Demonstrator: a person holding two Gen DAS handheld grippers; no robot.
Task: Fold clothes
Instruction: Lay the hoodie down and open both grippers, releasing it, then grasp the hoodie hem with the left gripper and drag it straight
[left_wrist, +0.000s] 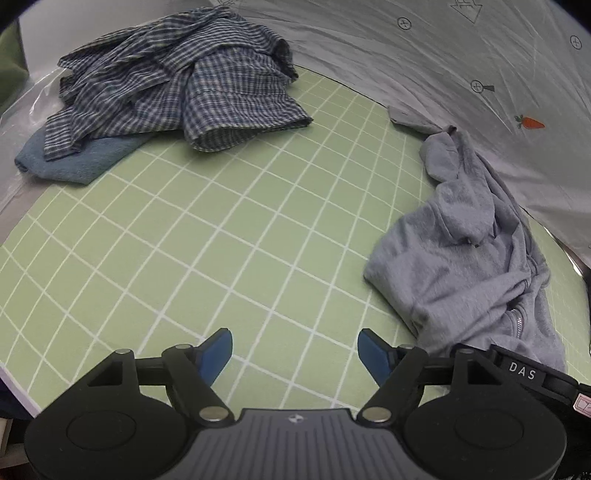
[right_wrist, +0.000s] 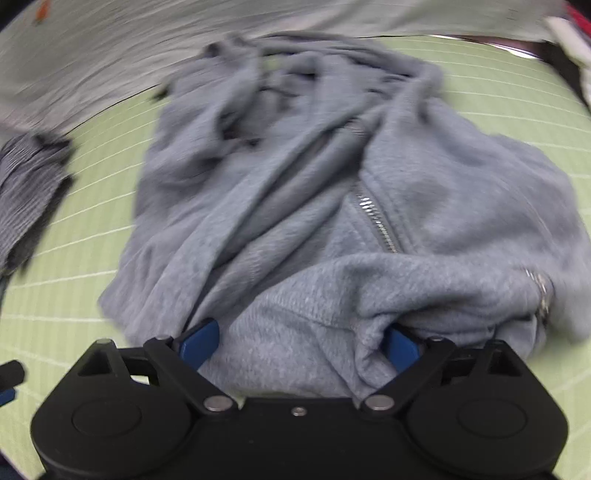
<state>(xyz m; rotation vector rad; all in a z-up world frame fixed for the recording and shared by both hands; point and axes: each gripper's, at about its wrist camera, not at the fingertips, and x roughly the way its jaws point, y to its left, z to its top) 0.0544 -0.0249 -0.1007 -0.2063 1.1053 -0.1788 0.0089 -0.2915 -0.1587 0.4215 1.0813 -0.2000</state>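
grippers over the laundry mat

my left gripper (left_wrist: 294, 350) hangs with its blue pads spread wide over the bare green grid mat (left_wrist: 207, 240), holding nothing. my right gripper (right_wrist: 301, 341) has its pads spread too, with the hem of the crumpled grey zip hoodie (right_wrist: 332, 206) bunched between them; the jaws are not pinched on it. that hoodie lies at the mat's right edge. a checked shirt (left_wrist: 177, 81) sits heaped at the far side, on top of a blue cloth (left_wrist: 70, 158), well apart from the hoodie.
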